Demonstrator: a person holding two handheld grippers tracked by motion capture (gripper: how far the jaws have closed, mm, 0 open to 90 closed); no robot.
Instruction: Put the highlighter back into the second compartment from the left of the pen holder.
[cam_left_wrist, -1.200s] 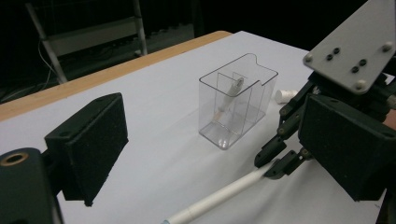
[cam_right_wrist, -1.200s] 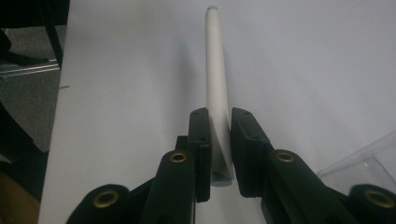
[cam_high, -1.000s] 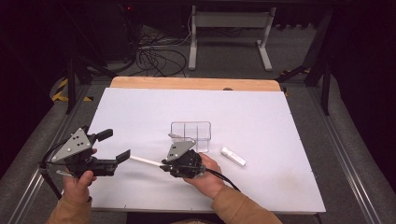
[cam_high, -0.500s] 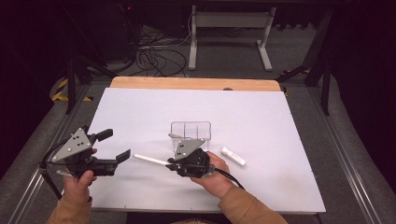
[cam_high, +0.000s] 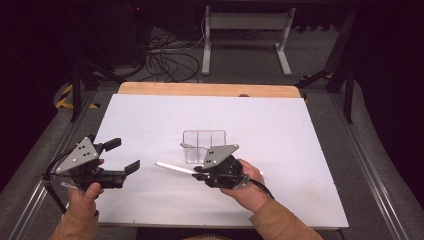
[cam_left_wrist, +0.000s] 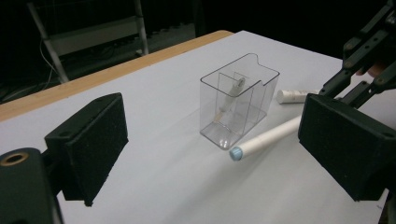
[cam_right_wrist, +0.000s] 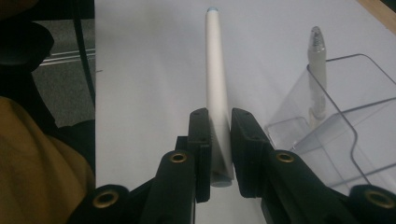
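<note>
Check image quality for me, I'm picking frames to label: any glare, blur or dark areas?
High view: white table evenly lit, surroundings dark. Left gripper view: clear holder sharp with faint reflections, near jaws soft. Right gripper view: white pen in the right hand-held gripper slightly blurred.

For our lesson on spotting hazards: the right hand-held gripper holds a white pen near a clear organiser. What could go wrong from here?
1. The right hand-held gripper clamps the white pen near one end, so the long free end may swing or slip.
2. The clear organiser looks light; a knock from the pen could tip it.
3. A pen already inside may block the compartment.
</note>
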